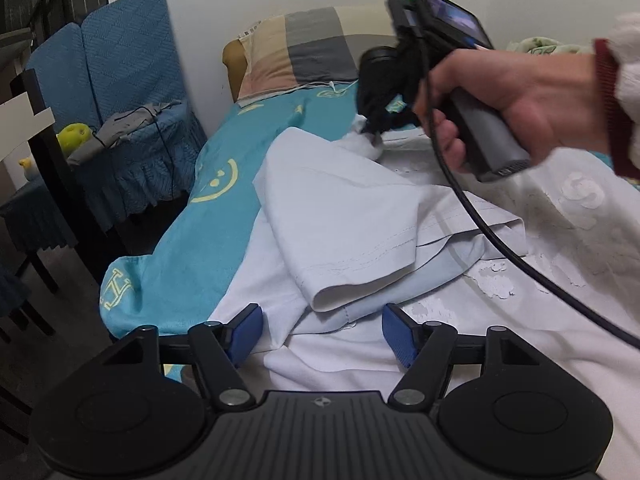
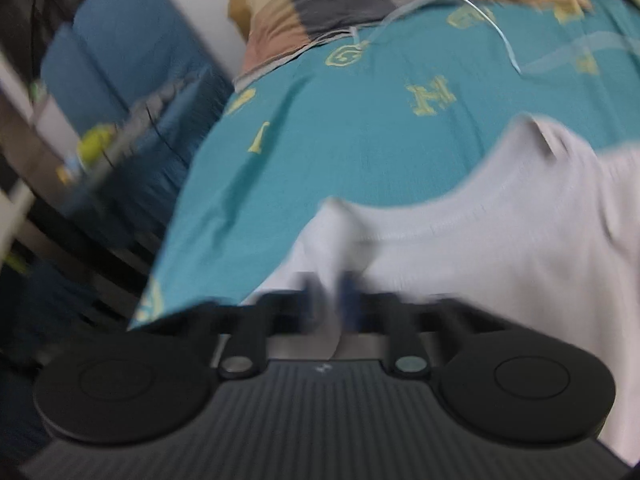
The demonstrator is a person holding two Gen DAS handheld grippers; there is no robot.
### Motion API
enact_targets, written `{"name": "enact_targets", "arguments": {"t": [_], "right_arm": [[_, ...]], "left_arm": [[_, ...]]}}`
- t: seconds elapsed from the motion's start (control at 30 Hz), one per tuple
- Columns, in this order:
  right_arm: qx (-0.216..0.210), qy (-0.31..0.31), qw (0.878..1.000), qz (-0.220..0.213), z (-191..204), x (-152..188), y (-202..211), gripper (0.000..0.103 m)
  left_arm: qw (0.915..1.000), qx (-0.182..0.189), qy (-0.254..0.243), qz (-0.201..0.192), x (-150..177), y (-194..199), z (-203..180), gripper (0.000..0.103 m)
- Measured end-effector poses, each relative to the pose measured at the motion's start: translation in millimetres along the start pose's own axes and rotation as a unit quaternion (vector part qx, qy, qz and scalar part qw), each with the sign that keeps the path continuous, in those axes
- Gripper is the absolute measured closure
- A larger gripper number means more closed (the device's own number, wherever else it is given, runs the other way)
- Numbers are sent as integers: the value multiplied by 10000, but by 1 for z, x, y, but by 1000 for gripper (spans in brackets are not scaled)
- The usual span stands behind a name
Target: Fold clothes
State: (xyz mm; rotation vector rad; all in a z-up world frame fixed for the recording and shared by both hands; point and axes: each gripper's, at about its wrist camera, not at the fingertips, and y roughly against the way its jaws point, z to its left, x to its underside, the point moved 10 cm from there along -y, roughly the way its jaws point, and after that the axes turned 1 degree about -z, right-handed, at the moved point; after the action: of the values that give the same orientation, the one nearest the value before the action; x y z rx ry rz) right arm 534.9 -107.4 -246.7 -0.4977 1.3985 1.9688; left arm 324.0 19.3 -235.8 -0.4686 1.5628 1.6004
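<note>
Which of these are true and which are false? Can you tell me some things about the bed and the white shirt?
1. The white shirt lies on a teal sheet. True.
2. The left gripper has its jaws shut. False: they stand open, with nothing pinched between them.
3. The right gripper pinches white cloth. True.
4. The pillow is plain red. False: it is checked in grey, beige and pink.

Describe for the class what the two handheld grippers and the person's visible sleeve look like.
Each gripper has a black ribbed body, two round black discs and blue pads on its jaws: the left gripper shows this sharply, the right gripper is blurred. Seen from outside, the right one has a dark grey handle, a small screen, a green light and a black cable. The sleeve is fluffy white with a dark red cuff.
</note>
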Motion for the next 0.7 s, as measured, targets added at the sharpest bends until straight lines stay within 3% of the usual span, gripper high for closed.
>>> {"name": "enact_targets", "arguments": {"t": [0.2, 0.37, 0.4, 0.47, 0.5, 0.53, 0.7], "right_arm": [[-122, 208, 9983, -528, 24, -60, -17, 97], [143, 589, 9982, 7, 23, -53, -53, 93], [140, 637, 9979, 58, 22, -48, -54, 91], [119, 776, 9969, -69, 20, -43, -42, 73], [103, 879, 9960, -158, 21, -40, -31, 53], [84, 993, 9947, -248, 23, -36, -19, 45], [-363, 1615, 9853, -413, 46, 4, 56, 44]], "left_arm": [[9998, 178, 39, -60, 2, -3, 1, 38], [9995, 272, 87, -114, 1, -3, -1, 38], [9994, 294, 114, -121, 1, -3, 0, 38], [9991, 346, 210, -129, 0, -3, 2, 38], [9988, 378, 280, -130, -1, -2, 3, 38], [9986, 395, 334, -139, -1, -1, 4, 38], [9961, 535, 675, -166, -6, 8, 13, 38]]}}
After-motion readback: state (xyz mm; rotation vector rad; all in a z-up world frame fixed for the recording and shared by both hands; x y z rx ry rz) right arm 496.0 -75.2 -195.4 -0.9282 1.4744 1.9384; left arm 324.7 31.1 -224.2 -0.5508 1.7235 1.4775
